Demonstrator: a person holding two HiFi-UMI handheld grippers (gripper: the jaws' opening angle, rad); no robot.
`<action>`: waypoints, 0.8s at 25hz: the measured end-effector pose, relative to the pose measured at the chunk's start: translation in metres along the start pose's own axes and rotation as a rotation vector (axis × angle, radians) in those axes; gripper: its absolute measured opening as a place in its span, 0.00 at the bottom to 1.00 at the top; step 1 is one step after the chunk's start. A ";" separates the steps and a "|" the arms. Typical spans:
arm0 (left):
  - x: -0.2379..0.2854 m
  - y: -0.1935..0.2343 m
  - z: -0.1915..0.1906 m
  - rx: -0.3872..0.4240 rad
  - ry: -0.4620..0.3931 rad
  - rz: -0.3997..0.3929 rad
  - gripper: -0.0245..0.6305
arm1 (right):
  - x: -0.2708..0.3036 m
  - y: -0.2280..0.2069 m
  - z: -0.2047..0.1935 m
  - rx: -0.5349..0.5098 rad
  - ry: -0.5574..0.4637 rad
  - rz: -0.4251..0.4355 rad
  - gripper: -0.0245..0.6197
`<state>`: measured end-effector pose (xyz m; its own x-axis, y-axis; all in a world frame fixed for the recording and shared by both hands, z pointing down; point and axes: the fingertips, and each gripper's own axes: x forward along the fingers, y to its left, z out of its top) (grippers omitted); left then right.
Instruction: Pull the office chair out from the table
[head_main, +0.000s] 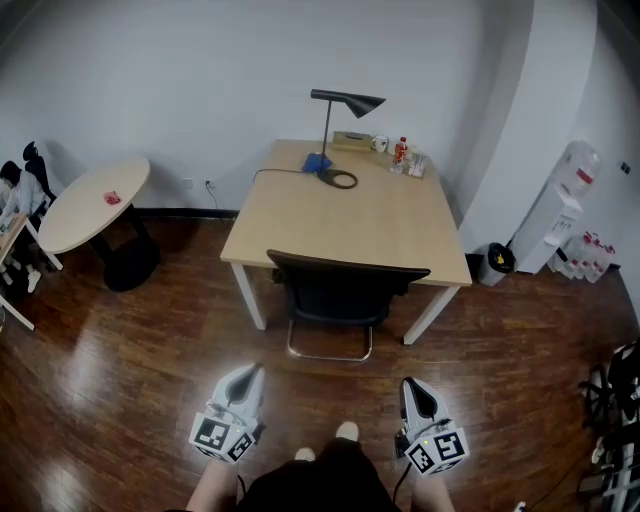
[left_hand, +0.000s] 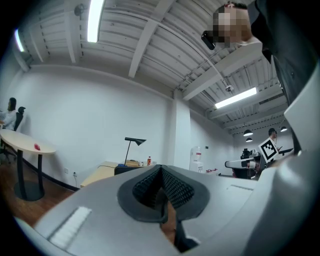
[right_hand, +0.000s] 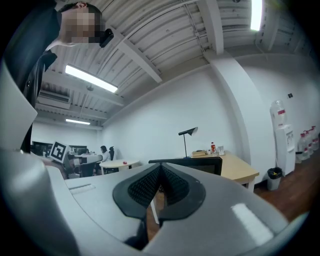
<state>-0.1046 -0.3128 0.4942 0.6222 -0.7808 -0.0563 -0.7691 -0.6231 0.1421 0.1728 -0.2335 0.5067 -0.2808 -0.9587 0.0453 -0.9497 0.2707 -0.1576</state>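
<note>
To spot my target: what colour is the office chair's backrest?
Black. The office chair stands out against the light wood table, best in the head view.

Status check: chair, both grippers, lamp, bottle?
office chair: pushed in at the table, untouched
left gripper: shut, empty, short of the chair
right gripper: shut, empty, short of the chair
desk lamp: upright on the table
bottle: upright, near the table's far edge

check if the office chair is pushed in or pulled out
Pushed in: the office chair has its backrest right at the near edge of the table, seat tucked underneath.
</note>
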 end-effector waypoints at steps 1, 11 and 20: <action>0.005 0.001 -0.002 -0.004 0.003 -0.003 0.04 | 0.003 -0.003 -0.001 -0.006 0.006 -0.001 0.06; 0.072 0.029 -0.010 0.011 0.047 0.026 0.04 | 0.068 -0.055 0.013 -0.027 0.029 0.038 0.13; 0.157 0.049 0.005 0.111 0.033 0.001 0.04 | 0.144 -0.098 0.033 -0.064 0.014 0.076 0.21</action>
<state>-0.0455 -0.4660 0.4878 0.6241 -0.7810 -0.0236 -0.7803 -0.6246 0.0316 0.2298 -0.4013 0.4962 -0.3541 -0.9339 0.0490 -0.9322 0.3483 -0.0980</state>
